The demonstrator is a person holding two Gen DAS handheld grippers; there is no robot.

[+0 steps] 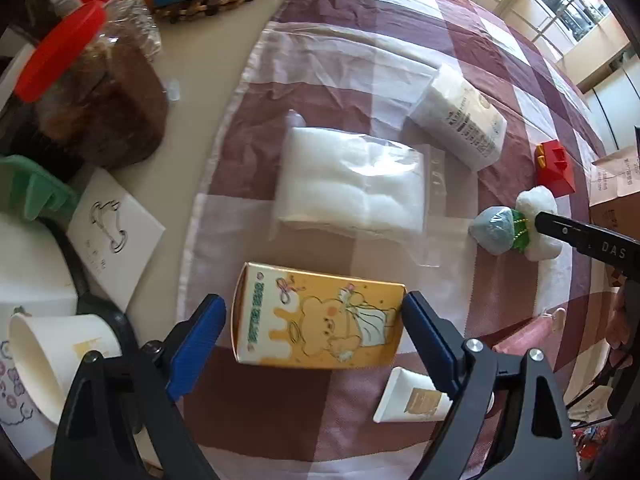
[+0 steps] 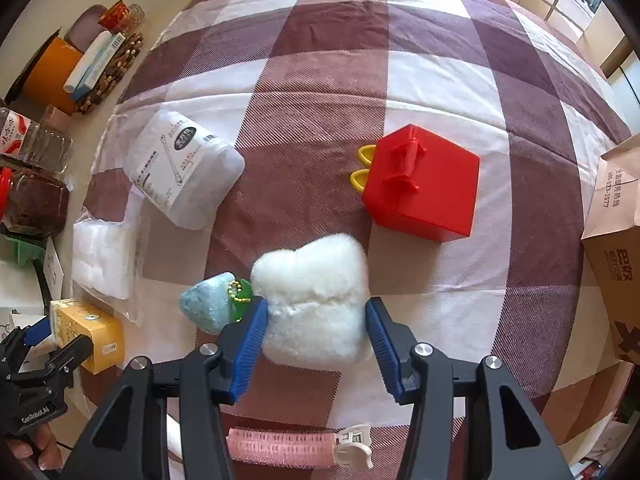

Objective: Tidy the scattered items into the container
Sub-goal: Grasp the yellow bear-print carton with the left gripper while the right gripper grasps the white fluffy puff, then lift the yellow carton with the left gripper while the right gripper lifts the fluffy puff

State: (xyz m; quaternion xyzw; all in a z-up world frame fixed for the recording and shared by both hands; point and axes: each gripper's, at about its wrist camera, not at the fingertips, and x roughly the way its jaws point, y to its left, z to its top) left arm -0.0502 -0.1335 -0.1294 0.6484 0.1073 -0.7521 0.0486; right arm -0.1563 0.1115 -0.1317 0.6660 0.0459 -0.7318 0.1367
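Note:
A yellow carton [image 1: 320, 320] printed with a bear lies flat on the checked cloth [image 1: 400, 60]. My left gripper [image 1: 314, 302] points down over it and is open, its blue pads standing off both ends of the carton. A white fluffy toy [image 2: 316, 280], joined to a blue-grey ball [image 2: 208, 304] by a green beaded piece, lies on the cloth. My right gripper [image 2: 316, 308] is open, and its pads closely flank the fluff without visibly squeezing it. A cardboard box [image 2: 612, 248] stands open at the right.
On the cloth lie a red plastic box [image 2: 424, 192], a clear pack of swabs [image 2: 180, 168], a bag of white pads [image 1: 348, 184], a pink roller [image 2: 280, 444] and a white tube [image 1: 412, 398]. Jars, a paper cup [image 1: 60, 356] and boxes crowd the bare tabletop at left.

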